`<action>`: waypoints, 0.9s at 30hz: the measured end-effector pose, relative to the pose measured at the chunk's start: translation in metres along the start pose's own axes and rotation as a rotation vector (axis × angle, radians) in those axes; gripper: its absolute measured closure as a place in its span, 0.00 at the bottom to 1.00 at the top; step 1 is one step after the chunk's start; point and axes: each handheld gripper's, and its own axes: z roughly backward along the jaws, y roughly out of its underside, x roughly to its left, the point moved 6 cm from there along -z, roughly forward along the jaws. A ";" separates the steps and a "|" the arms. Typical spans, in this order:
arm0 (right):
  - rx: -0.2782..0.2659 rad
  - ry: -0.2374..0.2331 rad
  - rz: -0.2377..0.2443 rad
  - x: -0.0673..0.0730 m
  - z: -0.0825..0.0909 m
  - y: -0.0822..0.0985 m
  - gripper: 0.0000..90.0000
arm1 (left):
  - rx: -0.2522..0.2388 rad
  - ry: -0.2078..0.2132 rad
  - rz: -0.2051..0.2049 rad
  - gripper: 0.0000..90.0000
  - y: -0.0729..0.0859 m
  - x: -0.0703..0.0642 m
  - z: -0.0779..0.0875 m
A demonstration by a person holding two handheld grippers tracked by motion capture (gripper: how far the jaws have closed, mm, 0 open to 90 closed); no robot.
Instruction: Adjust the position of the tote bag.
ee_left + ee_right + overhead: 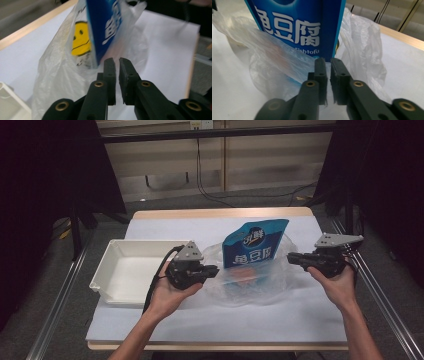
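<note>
Dim room: grey floor (75, 285), pale back wall (165, 155), dangling black cables (200, 165).

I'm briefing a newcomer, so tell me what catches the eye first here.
The blue pouch with white lettering stands out most, upright at mid-table inside a clear plastic bag. A yellow smiley face is printed on that bag. The left gripper and right gripper flank it, and a white tray sits left.

One blue snack pouch (255, 245) stands inside one clear plastic bag (280, 275), which carries one yellow smiley face (80, 38). One white tray (131, 270) sits on the one worktop (225, 320). There are two hand-held grippers: the left hand-held gripper (212, 270) and the right hand-held gripper (292, 258).
</note>
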 end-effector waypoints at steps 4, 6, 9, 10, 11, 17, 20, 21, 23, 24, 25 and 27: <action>0.038 0.002 -0.004 -0.008 -0.016 -0.003 1.00 | 0.047 -0.044 0.032 1.00 0.001 0.013 -0.011; 0.046 0.017 -0.016 -0.012 -0.022 -0.005 1.00 | 0.049 -0.062 0.032 1.00 0.001 0.017 -0.015; 0.042 0.041 -0.041 -0.018 -0.028 -0.008 1.00 | 0.072 -0.073 0.044 0.99 0.002 0.024 -0.023; 0.041 0.048 -0.048 -0.019 -0.029 -0.009 1.00 | 0.091 -0.086 0.038 0.98 0.003 0.026 -0.026; 0.043 0.056 -0.063 -0.021 -0.031 -0.009 1.00 | 0.091 -0.078 0.043 0.97 0.004 0.027 -0.030; 0.072 0.075 -0.100 -0.026 -0.044 -0.009 1.00 | 0.147 -0.060 0.048 1.00 0.011 0.029 -0.048; 0.055 0.068 -0.116 -0.026 -0.046 -0.013 1.00 | 0.149 -0.051 0.044 1.00 0.012 0.025 -0.056; 0.058 0.055 -0.119 -0.025 -0.047 -0.013 1.00 | 0.152 -0.040 0.037 1.00 0.012 0.024 -0.058; 0.092 0.040 -0.113 -0.024 -0.052 -0.010 1.00 | 0.162 -0.028 0.030 1.00 0.013 0.021 -0.061; 0.121 0.035 -0.097 -0.023 -0.056 -0.007 1.00 | 0.158 -0.027 0.028 1.00 0.013 0.020 -0.063; 0.148 0.043 -0.085 -0.023 -0.059 -0.004 1.00 | 0.174 -0.022 0.022 1.00 0.015 0.020 -0.064; 0.204 0.047 -0.052 -0.020 -0.066 0.004 1.00 | 0.192 -0.024 0.029 1.00 0.018 0.020 -0.066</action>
